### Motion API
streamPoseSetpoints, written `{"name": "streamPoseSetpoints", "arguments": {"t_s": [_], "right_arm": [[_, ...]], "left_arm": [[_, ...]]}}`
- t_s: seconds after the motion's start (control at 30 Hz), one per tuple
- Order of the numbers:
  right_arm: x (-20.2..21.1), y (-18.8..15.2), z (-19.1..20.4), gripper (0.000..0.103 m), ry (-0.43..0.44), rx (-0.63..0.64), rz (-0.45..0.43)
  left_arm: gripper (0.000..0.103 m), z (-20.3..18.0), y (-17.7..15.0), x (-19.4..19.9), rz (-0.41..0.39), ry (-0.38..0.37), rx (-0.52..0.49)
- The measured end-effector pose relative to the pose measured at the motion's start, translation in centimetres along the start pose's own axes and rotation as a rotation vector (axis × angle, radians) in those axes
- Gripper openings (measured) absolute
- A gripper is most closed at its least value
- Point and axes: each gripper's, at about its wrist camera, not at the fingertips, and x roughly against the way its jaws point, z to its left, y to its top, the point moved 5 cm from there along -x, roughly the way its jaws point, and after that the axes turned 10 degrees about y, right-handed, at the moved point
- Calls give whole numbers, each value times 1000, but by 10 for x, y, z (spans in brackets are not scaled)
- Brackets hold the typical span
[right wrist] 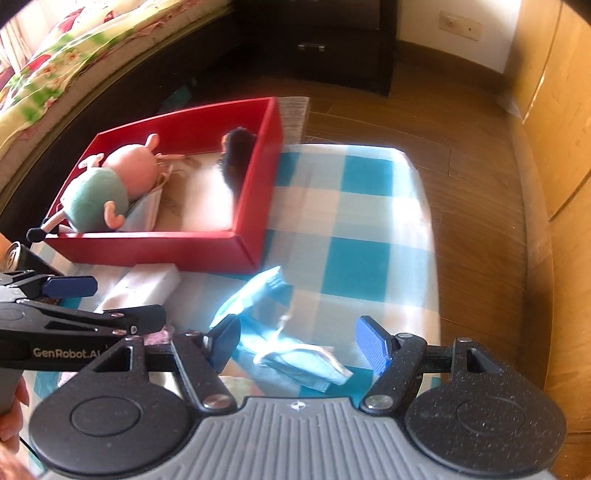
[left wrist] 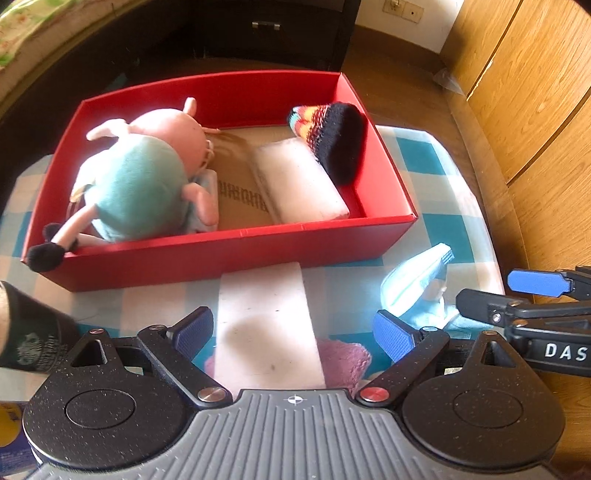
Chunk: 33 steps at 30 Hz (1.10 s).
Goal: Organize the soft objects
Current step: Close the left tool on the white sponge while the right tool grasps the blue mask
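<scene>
A pig toy (left wrist: 136,177) lies at the left end of the red box (left wrist: 229,254), a white sponge (left wrist: 301,181) and knit hat (left wrist: 332,136) at the right. In front, on the checked worktop (right wrist: 347,206), the left gripper (left wrist: 293,330) hangs with jaws released over another white sponge (left wrist: 266,317). The right gripper (right wrist: 297,343) has its jaws released above a blue mask (right wrist: 295,354).

Wood plank floor (right wrist: 476,177), sunlit. Dark cabinet (right wrist: 332,37) with metal drawer handle (right wrist: 312,47) at back, white wall (right wrist: 458,33) with socket plate (right wrist: 460,25) beside it. Light wood wardrobe doors (left wrist: 524,88) along right. Bed with floral cover (right wrist: 48,62) on left. Strong daylight, blown highlights.
</scene>
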Motion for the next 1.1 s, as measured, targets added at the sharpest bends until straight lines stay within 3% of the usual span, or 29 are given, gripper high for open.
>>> {"name": "streamPoseSetpoints", "arguments": {"t_s": [0.57,0.67,0.73,0.93,1.1], "right_arm": [[-12,-3,1,48,38,-24,13],[-14,-3,0,48,39,-29,12],[-14,-3,-1,49,38,-32,11],[-17,-4,2,55,48,-34,13],[-23,-5,12,55,109,-47,9]], "left_arm": [[90,4,1,-21,49,22,27],[77,4,0,-26,67,13,35],[57,6,-2,-26,67,29,39],[55,16,-6,-12,46,16,52],[55,28,-7,5,12,5,81]]}}
